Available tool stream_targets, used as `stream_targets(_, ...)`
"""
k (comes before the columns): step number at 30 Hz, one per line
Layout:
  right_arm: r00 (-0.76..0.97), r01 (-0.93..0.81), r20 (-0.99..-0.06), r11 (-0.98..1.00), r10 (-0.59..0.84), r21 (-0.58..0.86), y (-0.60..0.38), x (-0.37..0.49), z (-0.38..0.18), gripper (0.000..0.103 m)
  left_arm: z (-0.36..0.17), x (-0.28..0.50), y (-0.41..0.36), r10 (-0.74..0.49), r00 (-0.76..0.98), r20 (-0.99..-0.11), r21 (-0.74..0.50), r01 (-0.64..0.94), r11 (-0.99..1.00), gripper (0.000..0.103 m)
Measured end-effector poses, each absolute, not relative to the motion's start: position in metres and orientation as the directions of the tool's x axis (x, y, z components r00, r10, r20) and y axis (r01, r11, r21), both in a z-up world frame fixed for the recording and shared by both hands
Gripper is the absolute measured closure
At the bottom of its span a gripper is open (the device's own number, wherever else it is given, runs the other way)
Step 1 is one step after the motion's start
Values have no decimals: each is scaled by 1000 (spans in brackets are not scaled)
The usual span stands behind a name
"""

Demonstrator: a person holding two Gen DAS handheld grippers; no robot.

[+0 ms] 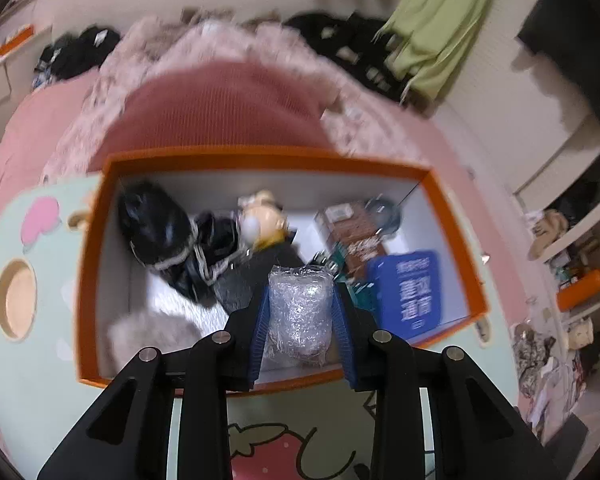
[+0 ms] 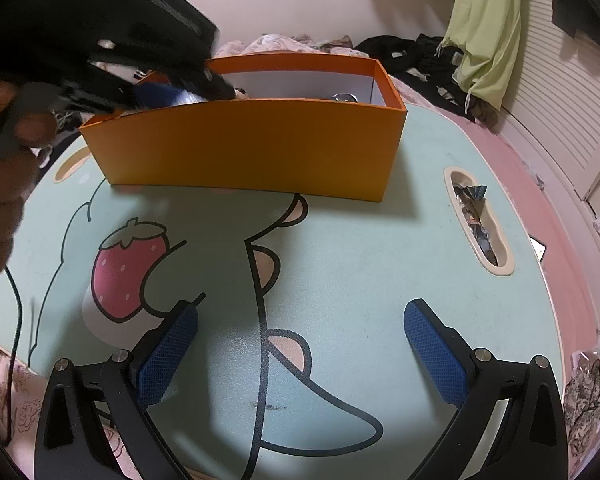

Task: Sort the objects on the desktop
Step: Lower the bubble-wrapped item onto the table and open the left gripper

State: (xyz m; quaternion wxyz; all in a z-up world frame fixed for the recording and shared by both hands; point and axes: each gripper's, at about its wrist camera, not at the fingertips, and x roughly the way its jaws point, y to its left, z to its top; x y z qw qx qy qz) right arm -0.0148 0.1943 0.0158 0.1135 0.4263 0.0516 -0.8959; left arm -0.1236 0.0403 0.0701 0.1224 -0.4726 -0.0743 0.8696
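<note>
My left gripper (image 1: 301,300) is shut on a clear, crinkled plastic-wrapped bundle (image 1: 300,312) and hangs over the near part of the orange box (image 1: 92,248). Inside the box lie a black bag with a chain (image 1: 172,240), a yellow plush toy (image 1: 260,224), a brown carton (image 1: 352,232) and a blue card with white print (image 1: 412,292). In the right wrist view the left gripper (image 2: 204,92), held by a hand (image 2: 4,152), reaches over the orange box (image 2: 252,148). My right gripper (image 2: 300,332) stands wide open above the cartoon tabletop (image 2: 360,264), with nothing between its fingers.
The mint table has a long slot (image 2: 478,220) at the right holding wrappers, and a round cup hole (image 1: 18,300) at the left. Behind the table lies a pink bed (image 1: 228,108) with dark clothes (image 2: 416,60). A green garment (image 2: 488,28) hangs at the right.
</note>
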Motion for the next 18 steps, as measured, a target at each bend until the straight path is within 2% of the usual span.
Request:
stream_targets(6, -611, 248, -775, -969, -161, 6, 202, -15, 13, 0, 115, -68, 30, 383, -619, -685, -292, -249, -924, 71)
stream_targets(10, -611, 248, -775, -969, -161, 6, 202, -14, 13, 0, 103, -43, 24, 377, -607, -699, -261, -275, -925, 71)
stream_targets(15, -611, 248, -775, -969, -162, 7, 201, -14, 13, 0, 62, -42, 21, 364, -585, -725, -274, -240, -931, 69)
stream_targets(18, -611, 248, -775, -969, -162, 7, 202, -14, 13, 0, 54, -44, 22, 359, -583, -728, -277, -229, -933, 55)
